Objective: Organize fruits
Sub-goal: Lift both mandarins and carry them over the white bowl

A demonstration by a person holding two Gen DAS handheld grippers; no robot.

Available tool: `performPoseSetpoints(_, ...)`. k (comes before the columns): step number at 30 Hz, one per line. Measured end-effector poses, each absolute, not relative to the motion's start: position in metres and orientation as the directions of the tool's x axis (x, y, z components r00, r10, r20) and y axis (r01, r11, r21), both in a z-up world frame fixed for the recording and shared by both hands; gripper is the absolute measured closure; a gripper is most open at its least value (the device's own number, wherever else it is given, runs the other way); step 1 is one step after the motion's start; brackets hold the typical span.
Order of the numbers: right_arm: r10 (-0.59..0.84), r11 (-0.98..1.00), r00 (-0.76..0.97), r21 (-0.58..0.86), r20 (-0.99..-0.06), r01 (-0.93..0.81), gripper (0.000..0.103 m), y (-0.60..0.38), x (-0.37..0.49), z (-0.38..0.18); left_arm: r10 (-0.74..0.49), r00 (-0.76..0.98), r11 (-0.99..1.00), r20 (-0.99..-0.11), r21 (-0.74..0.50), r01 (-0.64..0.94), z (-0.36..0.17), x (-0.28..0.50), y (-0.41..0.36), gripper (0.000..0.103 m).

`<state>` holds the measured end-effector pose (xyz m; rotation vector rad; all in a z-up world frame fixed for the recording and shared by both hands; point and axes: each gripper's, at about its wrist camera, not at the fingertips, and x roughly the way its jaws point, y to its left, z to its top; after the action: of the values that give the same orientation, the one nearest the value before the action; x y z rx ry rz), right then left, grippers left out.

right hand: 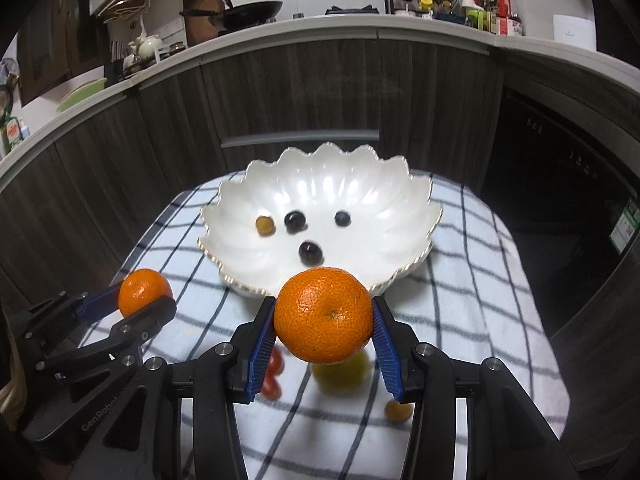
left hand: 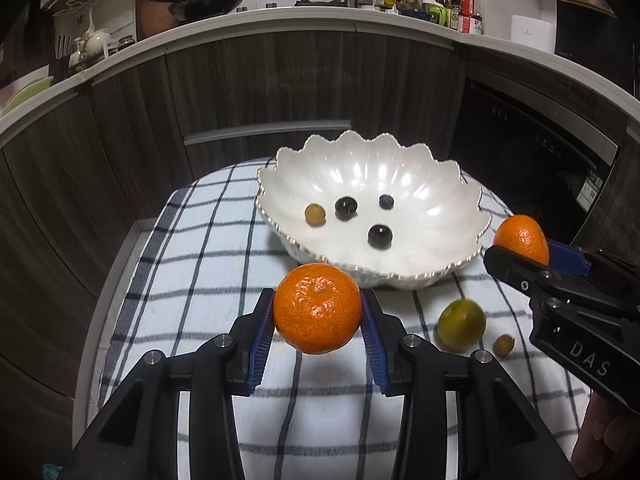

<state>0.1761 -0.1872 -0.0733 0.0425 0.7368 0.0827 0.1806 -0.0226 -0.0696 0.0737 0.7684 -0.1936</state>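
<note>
A: Status of tabletop [left hand: 208, 216] and bowl [left hand: 432, 184]?

B: Checked cloth covers the tabletop. The scalloped white bowl sits at its far side, containing four small fruits.

A: Tongs?

B: Left tongs [left hand: 318, 316] grip one mandarin [left hand: 317, 308] above the cloth; right tongs [right hand: 324, 320] grip the second mandarin [right hand: 323, 314]. A green fruit [left hand: 461, 325] lies on the cloth near the bowl.
</note>
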Motion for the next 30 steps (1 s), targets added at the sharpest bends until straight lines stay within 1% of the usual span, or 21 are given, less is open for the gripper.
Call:
performPoseSetpoints(11,0.045,0.999,0.775,0.024,-0.631,-0.039,0.056,-0.200,0.201,-0.049,-0.155,0.714,0.980,-0.683,-0.014,0.199,-0.054,0.208,-0.031,0.062)
performPoseSetpoints(30,0.035,0.999,0.783,0.015,-0.620,-0.033,0.056,-0.208,0.247,-0.043,-0.145,0.700,0.983,-0.699,-0.021,0.183,-0.058,0.257,-0.037,0.062)
